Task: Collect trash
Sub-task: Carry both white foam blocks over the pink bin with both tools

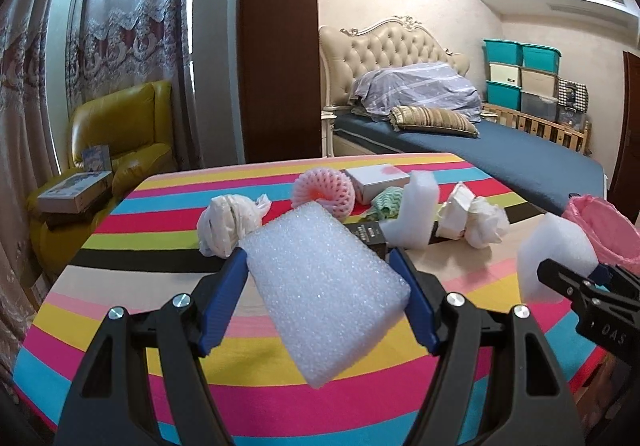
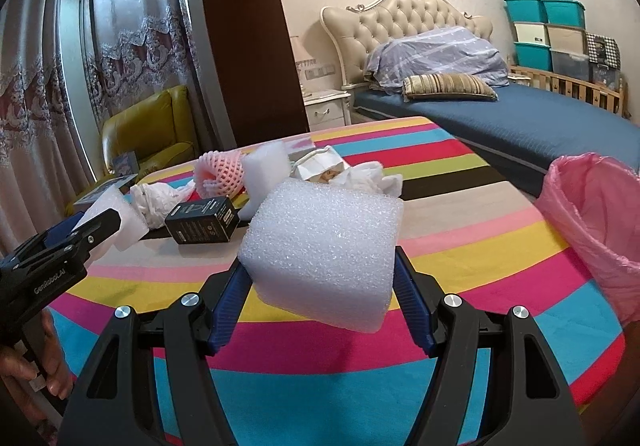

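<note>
Left wrist view: the left hand-held gripper (image 1: 320, 286) clamps a white foam slab (image 1: 324, 286) above the striped tabletop (image 1: 120, 246); its long axis runs from far left to near right, the near end drooping. Right of it, the right hand-held gripper (image 1: 576, 278), marked "DAS", grips a foam block (image 1: 552, 250) beside the pink-lined bin (image 1: 608, 230).

Right wrist view: the right hand-held gripper (image 2: 320, 286) pinches the foam block (image 2: 324, 246), long axis across the jaws. Left of it, the left hand-held gripper (image 2: 80, 234) reads "GenRobot.AI".
</note>
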The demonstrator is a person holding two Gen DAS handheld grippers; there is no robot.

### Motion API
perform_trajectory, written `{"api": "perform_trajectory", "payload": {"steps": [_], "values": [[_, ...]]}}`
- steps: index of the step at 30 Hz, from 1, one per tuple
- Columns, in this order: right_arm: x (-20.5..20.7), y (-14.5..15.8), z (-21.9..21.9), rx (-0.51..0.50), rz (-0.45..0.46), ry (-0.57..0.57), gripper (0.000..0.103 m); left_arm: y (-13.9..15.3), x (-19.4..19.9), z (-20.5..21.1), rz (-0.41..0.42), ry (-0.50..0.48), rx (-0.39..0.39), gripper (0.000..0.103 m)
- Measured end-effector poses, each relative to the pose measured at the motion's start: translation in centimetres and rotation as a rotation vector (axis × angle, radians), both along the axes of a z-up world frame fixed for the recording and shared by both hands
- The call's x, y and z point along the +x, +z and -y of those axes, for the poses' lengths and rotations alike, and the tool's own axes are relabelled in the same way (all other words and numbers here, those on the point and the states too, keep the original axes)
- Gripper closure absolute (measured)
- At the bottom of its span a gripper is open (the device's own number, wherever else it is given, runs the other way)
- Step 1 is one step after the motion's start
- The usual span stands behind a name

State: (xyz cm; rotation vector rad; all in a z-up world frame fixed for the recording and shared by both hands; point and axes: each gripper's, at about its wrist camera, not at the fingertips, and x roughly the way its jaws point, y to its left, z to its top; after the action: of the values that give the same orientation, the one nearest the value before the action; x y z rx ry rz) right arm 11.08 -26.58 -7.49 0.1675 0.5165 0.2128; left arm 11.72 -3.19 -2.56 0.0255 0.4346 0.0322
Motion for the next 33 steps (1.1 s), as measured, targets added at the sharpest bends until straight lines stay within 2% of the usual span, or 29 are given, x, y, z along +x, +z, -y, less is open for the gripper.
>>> {"api": "perform_trajectory", "payload": {"steps": [10,17,26,33], "values": [[-1.1,0.1,3.0,-0.012,0.017,-0.038,0.038,-0.1,-1.0,2.8,0.017,-0.120,0.016,0.033],[-1.9,0.4,5.5,-0.027,0.037,-0.065,0.038,-0.2,-1.0,5.9,0.019,-0.239,0.053,0.033],[-3.2,1.0,10.3,-0.020,0.059,-0.149,0.038,0.0,-0.3,10.8,0.013,-0.392,0.083,0.033],[-3.6,1.2,15.0,-0.055,0.058,-0.241,0.038,0.9,0.9,15.4,0.000,-0.509,0.083,0.033]]}}
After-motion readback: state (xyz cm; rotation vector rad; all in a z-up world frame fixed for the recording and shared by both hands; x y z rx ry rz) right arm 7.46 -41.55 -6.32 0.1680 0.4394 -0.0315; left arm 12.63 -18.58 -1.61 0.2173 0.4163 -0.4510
